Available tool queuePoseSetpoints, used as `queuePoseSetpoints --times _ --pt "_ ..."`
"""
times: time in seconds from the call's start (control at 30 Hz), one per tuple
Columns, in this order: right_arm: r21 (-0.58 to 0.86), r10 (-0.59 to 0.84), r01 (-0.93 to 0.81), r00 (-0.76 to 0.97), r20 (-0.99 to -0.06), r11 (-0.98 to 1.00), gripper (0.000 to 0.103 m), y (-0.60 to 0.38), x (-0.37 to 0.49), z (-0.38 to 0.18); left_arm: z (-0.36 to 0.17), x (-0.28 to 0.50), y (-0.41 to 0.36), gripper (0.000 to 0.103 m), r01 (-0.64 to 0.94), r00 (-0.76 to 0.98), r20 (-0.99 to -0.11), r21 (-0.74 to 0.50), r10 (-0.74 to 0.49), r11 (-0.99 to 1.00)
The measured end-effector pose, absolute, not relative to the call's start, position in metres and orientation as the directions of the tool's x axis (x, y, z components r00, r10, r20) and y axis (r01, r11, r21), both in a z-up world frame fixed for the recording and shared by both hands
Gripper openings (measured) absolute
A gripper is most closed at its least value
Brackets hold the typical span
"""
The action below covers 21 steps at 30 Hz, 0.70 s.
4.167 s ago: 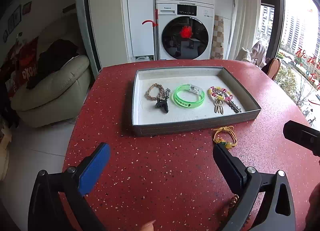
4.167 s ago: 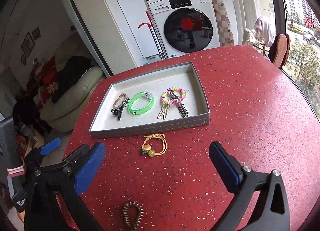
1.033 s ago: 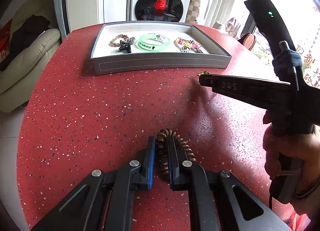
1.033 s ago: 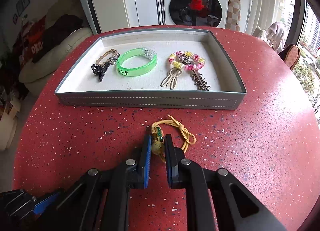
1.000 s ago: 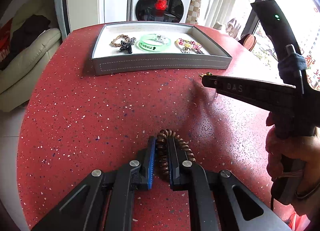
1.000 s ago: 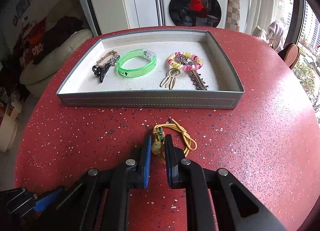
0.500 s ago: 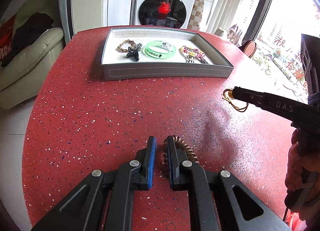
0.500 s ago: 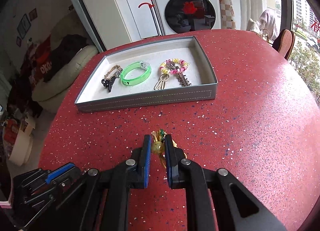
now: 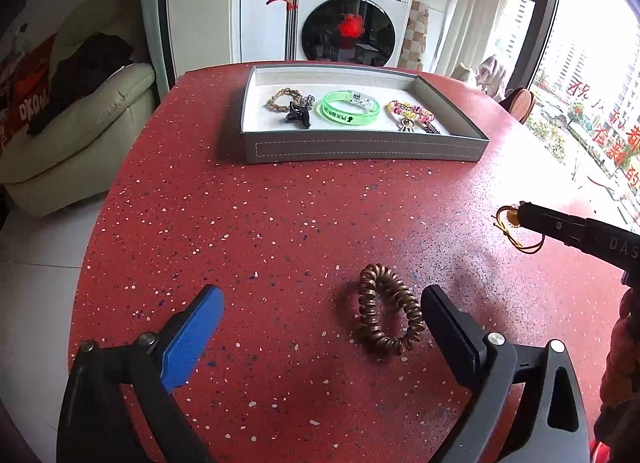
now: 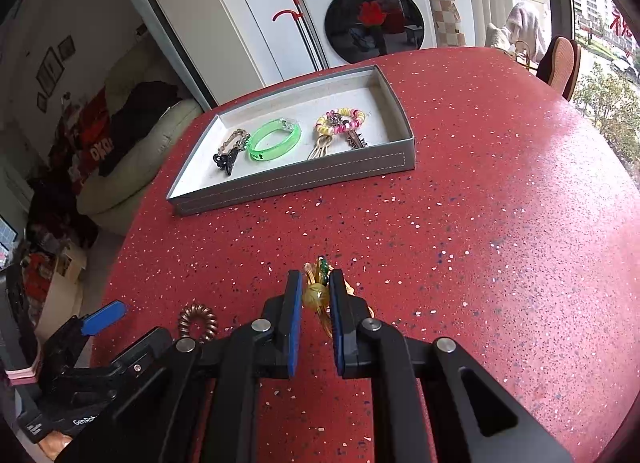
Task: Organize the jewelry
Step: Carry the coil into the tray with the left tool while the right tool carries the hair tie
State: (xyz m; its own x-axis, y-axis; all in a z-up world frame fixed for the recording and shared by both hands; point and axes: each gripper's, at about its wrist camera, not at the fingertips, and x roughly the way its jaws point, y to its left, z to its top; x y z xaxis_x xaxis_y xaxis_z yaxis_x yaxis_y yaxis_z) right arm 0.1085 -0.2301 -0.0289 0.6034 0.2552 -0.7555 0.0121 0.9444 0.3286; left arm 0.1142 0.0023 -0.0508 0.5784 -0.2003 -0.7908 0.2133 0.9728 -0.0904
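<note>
A brown spiral hair tie [image 9: 387, 315] lies loose on the red table, between the fingers of my left gripper [image 9: 320, 321], whose jaws are opening wide and touch nothing. The same hair tie [image 10: 197, 321] shows low left in the right wrist view. My right gripper [image 10: 315, 295] is shut on a yellow cord bracelet [image 10: 316, 293] with a yellow bead, lifted above the table. From the left wrist view, that bracelet [image 9: 514, 229] hangs at the right gripper's tip. The grey tray [image 9: 360, 149] holds a green bangle [image 9: 350, 107], a beaded bracelet [image 9: 410, 114] and a chain with a black clip [image 9: 294, 107].
The tray [image 10: 304, 179] sits toward the far side of the round red table. A cream sofa [image 9: 76, 135] stands off the left edge, a washing machine [image 9: 352, 35] behind, and a chair [image 10: 560, 63] and windows at the right.
My left gripper has opened and let the brown hair tie drop onto the table. My right gripper has lifted the yellow cord bracelet off the table and drawn back from the tray.
</note>
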Motion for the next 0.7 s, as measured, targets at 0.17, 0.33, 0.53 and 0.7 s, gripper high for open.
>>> queuePoseSetpoints --times 0.17,0.33,0.53,0.7 --pt "0.341 0.265 0.011 0.603 -0.752 0.94 0.015 -0.229 0.101 -0.03 -0.064 0.122 -0.002 0.1 0.21 0.551 -0.817 -0.061 -0.17 0.976" --pt "0.348 0.27 0.012 0.605 -0.749 0.937 0.015 -0.231 0.096 -0.029 -0.076 0.123 -0.015 0.08 0.259 0.517 -0.84 -0.027 -0.162 0.965" --pt "0.351 0.272 0.014 0.605 -0.749 0.936 0.014 -0.233 0.095 -0.029 -0.073 0.119 -0.023 0.029 0.335 0.506 -0.834 -0.044 -0.219 0.941" --pt "0.352 0.274 0.011 0.607 -0.746 0.936 0.014 -0.232 0.094 -0.026 -0.064 0.119 -0.019 0.029 0.342 0.502 -0.821 -0.101 -0.273 0.934"
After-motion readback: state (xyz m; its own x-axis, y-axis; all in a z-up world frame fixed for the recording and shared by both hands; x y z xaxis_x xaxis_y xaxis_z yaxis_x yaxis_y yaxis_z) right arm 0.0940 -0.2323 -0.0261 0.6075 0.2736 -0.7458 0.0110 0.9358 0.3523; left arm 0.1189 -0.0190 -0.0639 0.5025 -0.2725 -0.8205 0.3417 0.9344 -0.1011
